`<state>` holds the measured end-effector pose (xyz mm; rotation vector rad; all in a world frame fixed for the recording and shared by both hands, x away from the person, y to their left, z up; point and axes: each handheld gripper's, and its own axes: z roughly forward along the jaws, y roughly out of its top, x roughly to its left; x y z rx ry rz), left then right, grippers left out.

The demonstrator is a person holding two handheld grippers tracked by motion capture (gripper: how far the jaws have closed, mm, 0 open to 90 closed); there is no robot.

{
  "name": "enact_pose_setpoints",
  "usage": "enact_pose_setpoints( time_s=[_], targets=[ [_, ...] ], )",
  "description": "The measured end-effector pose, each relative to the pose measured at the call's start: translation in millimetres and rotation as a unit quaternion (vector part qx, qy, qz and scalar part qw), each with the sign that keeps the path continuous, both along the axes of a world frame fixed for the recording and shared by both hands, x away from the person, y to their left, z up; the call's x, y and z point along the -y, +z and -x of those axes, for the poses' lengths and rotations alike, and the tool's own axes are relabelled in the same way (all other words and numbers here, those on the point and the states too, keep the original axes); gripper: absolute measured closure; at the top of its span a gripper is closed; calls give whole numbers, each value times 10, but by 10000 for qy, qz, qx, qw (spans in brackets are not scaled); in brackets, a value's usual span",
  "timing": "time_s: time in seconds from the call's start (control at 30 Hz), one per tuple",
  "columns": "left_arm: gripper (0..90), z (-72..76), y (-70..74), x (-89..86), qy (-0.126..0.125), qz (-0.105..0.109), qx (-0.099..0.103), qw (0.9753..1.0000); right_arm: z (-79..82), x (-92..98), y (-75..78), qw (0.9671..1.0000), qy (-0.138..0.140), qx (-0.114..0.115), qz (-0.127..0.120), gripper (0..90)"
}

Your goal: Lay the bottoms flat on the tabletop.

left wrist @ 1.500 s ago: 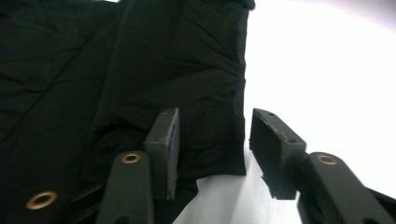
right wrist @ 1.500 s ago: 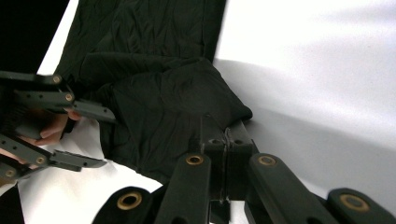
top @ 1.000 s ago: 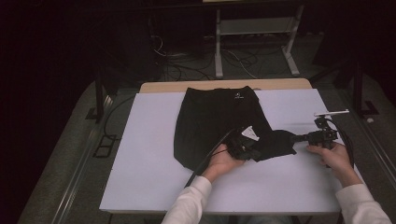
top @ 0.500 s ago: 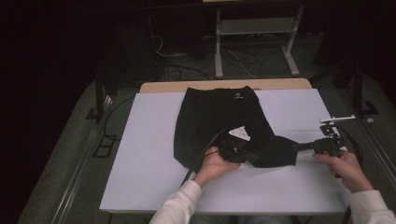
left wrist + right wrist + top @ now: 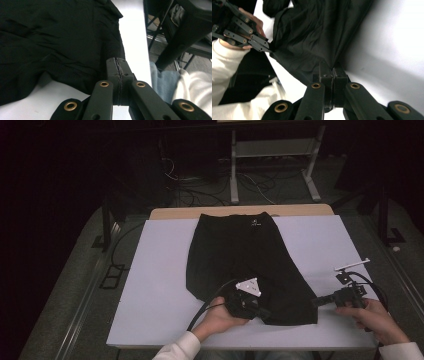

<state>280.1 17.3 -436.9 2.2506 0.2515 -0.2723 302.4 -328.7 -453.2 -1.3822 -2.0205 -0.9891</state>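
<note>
Pinching shorts (image 5: 240,255) hem | left gripper (image 5: 263,311) | right gripper (image 5: 316,302) | both clamped

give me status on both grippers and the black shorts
Left gripper and right gripper both shut on black shorts hem. Shorts spread on white table. Nothing in the way.

Small white logo (image 5: 254,223) — unreadable — on shorts (image 5: 240,255)

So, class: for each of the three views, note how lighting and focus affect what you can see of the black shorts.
High view: dark surroundings, bright white table sheet; the black fabric shorts read as a flat silhouette. Left gripper view: the sheet glares white, the left claw is sharp and folds show faintly. Right gripper view: the right claw pinches the hem, creases catch light and a soft shadow falls alongside.
</note>
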Motion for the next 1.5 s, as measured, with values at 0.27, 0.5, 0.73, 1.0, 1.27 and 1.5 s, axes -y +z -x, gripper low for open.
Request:
enact_pose_setpoints(
  time_s=[0.27, 0.5, 0.73, 1.0, 1.27, 1.5],
  targets=[
    [891, 165, -78, 4, -154, -213, 78, 9996, 93, -69, -13, 9997, 256, -16, 53, 874],
    [891, 273, -95, 39, -339, -287, 38, 9990, 200, -68, -30, 9990, 417, -73, 137, 875],
    [891, 373, -108, 74, -492, -326, 26, 9983, 299, -33, -44, 9985, 494, -114, 193, 875],
    [884, 399, -131, 109, -504, -369, -25, 9980, 394, 6, -57, 9984, 516, -87, 233, 874],
    [656, 334, -27, 4, -130, -87, 12, 9999, 439, -54, 39, 9959, 545, 475, 548, 697],
    [396, 261, 157, -133, 99, 217, 16, 9997, 452, -114, 205, 9894, 473, 1049, 889, 452]
  ],
)
